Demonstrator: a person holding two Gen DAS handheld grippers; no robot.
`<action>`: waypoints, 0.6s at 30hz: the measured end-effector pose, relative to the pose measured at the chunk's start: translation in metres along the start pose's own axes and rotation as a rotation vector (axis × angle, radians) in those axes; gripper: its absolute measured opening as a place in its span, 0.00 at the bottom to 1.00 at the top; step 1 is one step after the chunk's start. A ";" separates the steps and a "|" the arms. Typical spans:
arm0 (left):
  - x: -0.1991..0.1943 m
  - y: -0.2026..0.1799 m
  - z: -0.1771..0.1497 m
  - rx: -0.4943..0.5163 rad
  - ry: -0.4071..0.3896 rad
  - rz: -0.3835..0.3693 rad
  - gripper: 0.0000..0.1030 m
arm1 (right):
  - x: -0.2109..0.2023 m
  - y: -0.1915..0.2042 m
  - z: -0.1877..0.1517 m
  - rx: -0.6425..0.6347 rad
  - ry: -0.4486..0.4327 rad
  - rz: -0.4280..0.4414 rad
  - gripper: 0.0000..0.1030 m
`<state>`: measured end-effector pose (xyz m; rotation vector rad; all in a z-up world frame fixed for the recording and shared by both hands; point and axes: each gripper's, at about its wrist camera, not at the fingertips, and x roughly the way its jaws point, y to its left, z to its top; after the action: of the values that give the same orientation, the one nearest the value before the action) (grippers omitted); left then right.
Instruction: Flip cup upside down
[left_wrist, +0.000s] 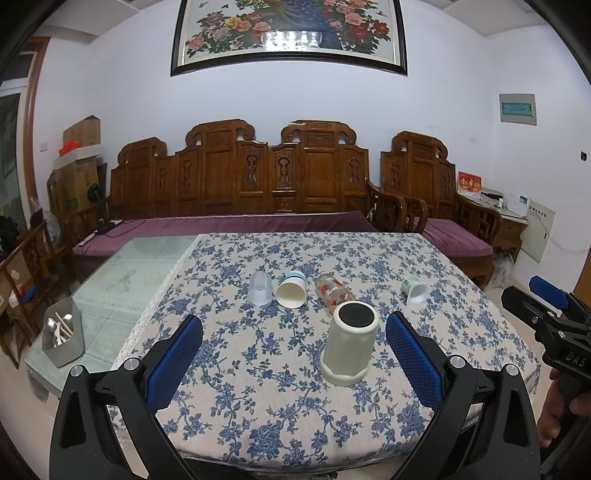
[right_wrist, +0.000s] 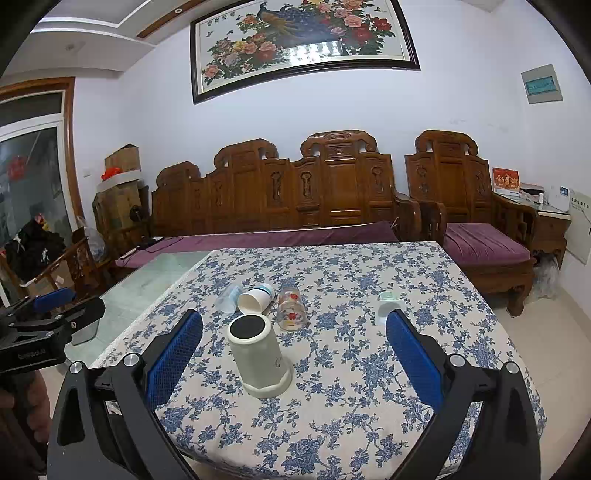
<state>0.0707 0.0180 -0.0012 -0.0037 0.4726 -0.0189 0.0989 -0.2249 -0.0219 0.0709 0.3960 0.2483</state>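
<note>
- The left tool (left_wrist: 293, 343) hangs over the near edge of the worktop (left_wrist: 369, 417) with its blue pads wide apart and nothing between them; the cream cup (left_wrist: 350, 343) stands just ahead, nearer its right pad but not touched.
- The right tool (right_wrist: 294, 341) is likewise spread wide and empty, with the same cream cup (right_wrist: 258, 360) ahead of it, closer to its left pad and apart from it.
- The cream cup rests mouth-down on the floral tablecloth (left_wrist: 295, 424), its dark round base facing up, so by my reading this one is already flipped.
- Behind the cream cup lie four more on their sides: a clear plastic cup (left_wrist: 260, 288) farthest left, a white paper cup (left_wrist: 291, 290) beside it, a flower-printed glass (left_wrist: 334, 290) just behind the cream cup, and a small white-and-green cup (left_wrist: 416, 290) well apart to the right.
- These four are not upended, so if the task covers them, most of the work seems left.
- Far left of the cream cup, off the cloth, stands a grey utensil holder (left_wrist: 62, 338).
</note>
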 end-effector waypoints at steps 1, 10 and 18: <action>0.000 0.000 0.000 0.000 -0.001 0.000 0.93 | 0.000 0.000 0.000 0.000 0.000 0.000 0.97; -0.001 -0.002 0.001 0.001 -0.003 0.000 0.93 | 0.000 0.000 0.000 0.001 -0.001 -0.001 0.97; -0.002 -0.004 0.003 0.003 -0.008 -0.003 0.93 | 0.000 0.000 0.000 0.002 0.001 -0.001 0.97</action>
<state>0.0698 0.0144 0.0025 -0.0016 0.4648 -0.0230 0.0991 -0.2248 -0.0224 0.0721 0.3972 0.2468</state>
